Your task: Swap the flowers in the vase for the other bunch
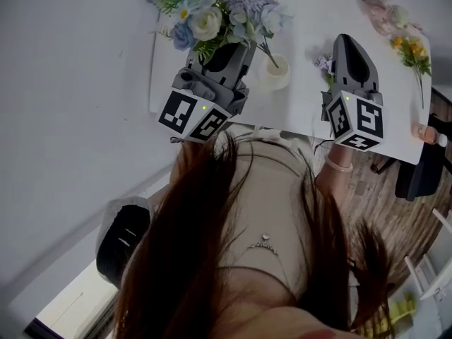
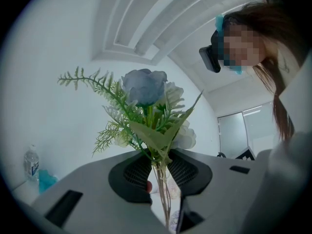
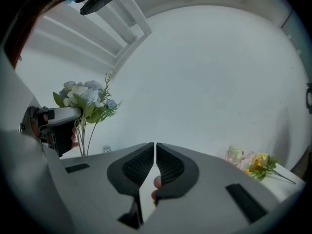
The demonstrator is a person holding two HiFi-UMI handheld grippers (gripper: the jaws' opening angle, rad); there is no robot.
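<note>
My left gripper (image 1: 233, 48) is shut on the stems of a blue and white flower bunch (image 1: 215, 9), held above the white table's (image 1: 311, 20) near left part. In the left gripper view the thin stems (image 2: 161, 179) run down between the pads, with a blue rose (image 2: 144, 86) on top. One stem slants toward the mouth of the small white vase (image 1: 276, 73); I cannot tell whether it is inside. My right gripper (image 1: 347, 42) is shut and empty, just right of the vase. The yellow bunch (image 1: 413, 51) lies on the table's right side, also seen as yellow flowers (image 3: 261, 165).
A pink object (image 1: 381, 13) lies at the table's far right corner. A small purple sprig (image 1: 323, 63) sits beside the right gripper. A bottle (image 1: 431, 134) lies at the table's near right edge. A water bottle (image 2: 31, 162) stands far left. Dark chairs stand on the wooden floor.
</note>
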